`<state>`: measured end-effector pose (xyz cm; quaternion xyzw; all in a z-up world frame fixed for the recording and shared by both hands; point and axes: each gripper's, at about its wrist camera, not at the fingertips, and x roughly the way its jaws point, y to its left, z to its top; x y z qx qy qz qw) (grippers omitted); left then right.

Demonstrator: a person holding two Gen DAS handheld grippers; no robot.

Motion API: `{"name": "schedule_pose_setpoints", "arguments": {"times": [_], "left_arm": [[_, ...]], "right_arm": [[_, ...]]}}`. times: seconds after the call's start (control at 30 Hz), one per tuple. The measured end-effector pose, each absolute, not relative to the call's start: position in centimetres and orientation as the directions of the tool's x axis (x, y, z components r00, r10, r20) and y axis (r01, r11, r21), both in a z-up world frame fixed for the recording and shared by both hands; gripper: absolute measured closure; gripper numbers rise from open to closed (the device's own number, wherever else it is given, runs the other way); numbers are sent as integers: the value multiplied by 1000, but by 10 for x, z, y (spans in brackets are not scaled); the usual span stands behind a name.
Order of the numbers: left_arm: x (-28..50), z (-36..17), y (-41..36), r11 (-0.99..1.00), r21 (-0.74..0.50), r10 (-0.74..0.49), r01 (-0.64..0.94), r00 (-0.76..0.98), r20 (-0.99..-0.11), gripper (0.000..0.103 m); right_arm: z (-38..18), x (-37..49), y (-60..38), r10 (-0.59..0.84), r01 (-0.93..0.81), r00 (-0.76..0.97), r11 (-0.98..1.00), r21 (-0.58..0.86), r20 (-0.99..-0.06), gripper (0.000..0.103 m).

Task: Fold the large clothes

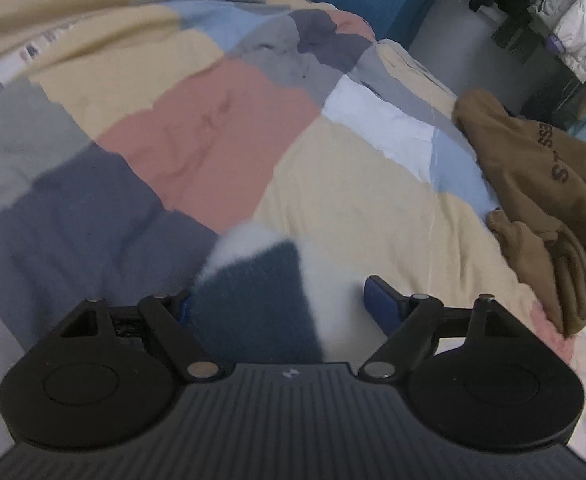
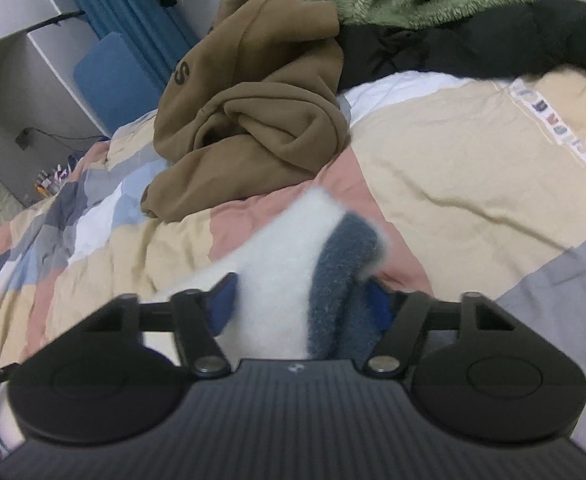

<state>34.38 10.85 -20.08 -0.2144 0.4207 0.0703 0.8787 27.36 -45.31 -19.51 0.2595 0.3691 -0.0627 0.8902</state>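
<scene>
Where clothes pile up, a patchwork quilt [image 1: 333,184] covers the bed.

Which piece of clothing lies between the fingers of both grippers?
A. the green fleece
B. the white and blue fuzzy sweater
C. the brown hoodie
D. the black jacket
B: the white and blue fuzzy sweater sits between the fingers of the right gripper and the left gripper, while the brown hoodie lies apart on the bed cover.
</scene>
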Motion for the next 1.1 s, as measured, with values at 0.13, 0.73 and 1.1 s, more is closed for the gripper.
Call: {"name": "schedule_pose_setpoints", "arguments": {"times": [0.13,0.73,1.1], "left_arm": [[338,-190,109,905,-312,-39,-290,672,-740,60],[361,-208,108,903,-325,-53,-281,678,-733,69],[303,-161,97,862,-414,-78,-291,732,-677,28]], "right_arm": [[-182,268,-452,77,271,757,866,420,-649,62],[-182,279,-441,-20,272,754,919,284,-656,61],[-155,228,-439,13,267,824,873,409,-567,45]]}}
